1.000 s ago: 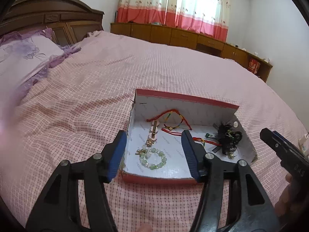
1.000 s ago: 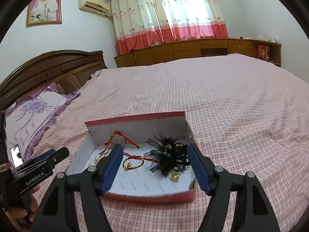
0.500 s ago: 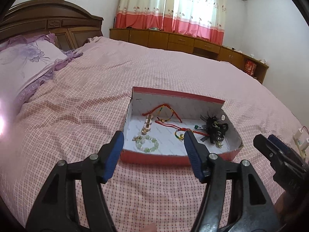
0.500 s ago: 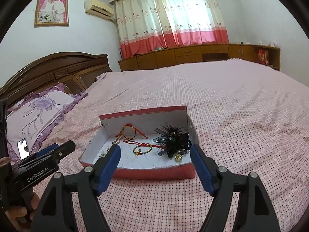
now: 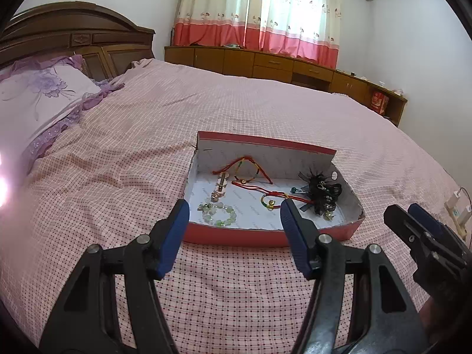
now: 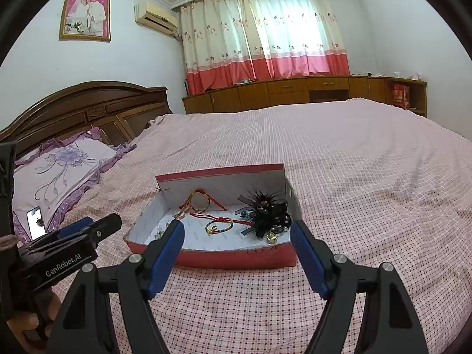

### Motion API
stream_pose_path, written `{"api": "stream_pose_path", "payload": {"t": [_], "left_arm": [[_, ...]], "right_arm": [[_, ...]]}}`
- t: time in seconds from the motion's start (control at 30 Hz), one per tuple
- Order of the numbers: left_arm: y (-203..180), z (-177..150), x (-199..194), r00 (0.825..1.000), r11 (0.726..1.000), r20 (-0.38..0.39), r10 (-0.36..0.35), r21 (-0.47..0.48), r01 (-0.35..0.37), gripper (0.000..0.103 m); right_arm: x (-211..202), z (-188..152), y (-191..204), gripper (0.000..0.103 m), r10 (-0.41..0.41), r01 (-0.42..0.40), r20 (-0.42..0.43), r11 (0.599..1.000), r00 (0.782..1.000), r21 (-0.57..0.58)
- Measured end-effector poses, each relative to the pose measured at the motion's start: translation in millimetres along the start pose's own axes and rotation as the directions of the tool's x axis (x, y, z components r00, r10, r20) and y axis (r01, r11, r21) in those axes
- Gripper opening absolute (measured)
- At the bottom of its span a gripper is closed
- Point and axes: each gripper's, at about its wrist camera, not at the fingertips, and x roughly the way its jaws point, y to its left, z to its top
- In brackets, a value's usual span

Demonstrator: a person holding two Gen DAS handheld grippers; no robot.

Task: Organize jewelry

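A red box (image 5: 236, 237) with a white inside lies on the bed; it also shows in the right wrist view (image 6: 236, 258). It holds a green bead bracelet (image 5: 219, 215), red cord bracelets (image 5: 250, 171) (image 6: 203, 200), a multicolour bracelet (image 6: 219, 225), a gold clasp piece (image 5: 219, 187) and a black feather ornament (image 5: 321, 191) (image 6: 267, 211). My left gripper (image 5: 234, 216) is open and empty, held before the box's near wall. My right gripper (image 6: 237, 236) is open and empty, also short of the box.
The pink checked bedspread (image 5: 132, 147) spreads all around the box. A purple flowered pillow (image 5: 35, 97) and a wooden headboard (image 5: 73, 35) are at the left. Low wooden cabinets (image 6: 295, 91) stand under the curtains. A phone (image 6: 37, 218) lies by the pillow.
Both grippers have drawn back and risen from over the box, so the box now looks smaller and farther. Both stay open and empty.
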Motion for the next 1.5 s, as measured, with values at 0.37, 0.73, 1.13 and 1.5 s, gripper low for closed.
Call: {"api": "stream_pose_path", "payload": {"t": [0.37,0.73,1.13,1.5], "left_arm": [[-2.7,-0.2,-2.9,1.000,1.000,0.005,-0.001,0.003,0.001,0.056],[-2.7,0.1,-2.8,1.000,1.000,0.008,0.000,0.002,0.000,0.055],[-2.9,0.2,-2.6,1.000,1.000,0.007,-0.001,0.002,0.001,0.055],[-2.9,0.2,-2.4,1.000,1.000,0.007,-0.001,0.001,0.001,0.055]], "right_arm": [[-0.2,0.1,0.0,0.077,0.001,-0.001,0.001,1.000,1.000,0.001],[-1.0,2.5,2.1,0.077,0.002,-0.002,0.005,1.000,1.000,-0.004],[-1.2,4.9,4.8,0.077,0.004,-0.004,0.009,1.000,1.000,-0.006],[-1.2,7.2,8.8,0.077,0.011,-0.010,0.012,1.000,1.000,-0.014]]}}
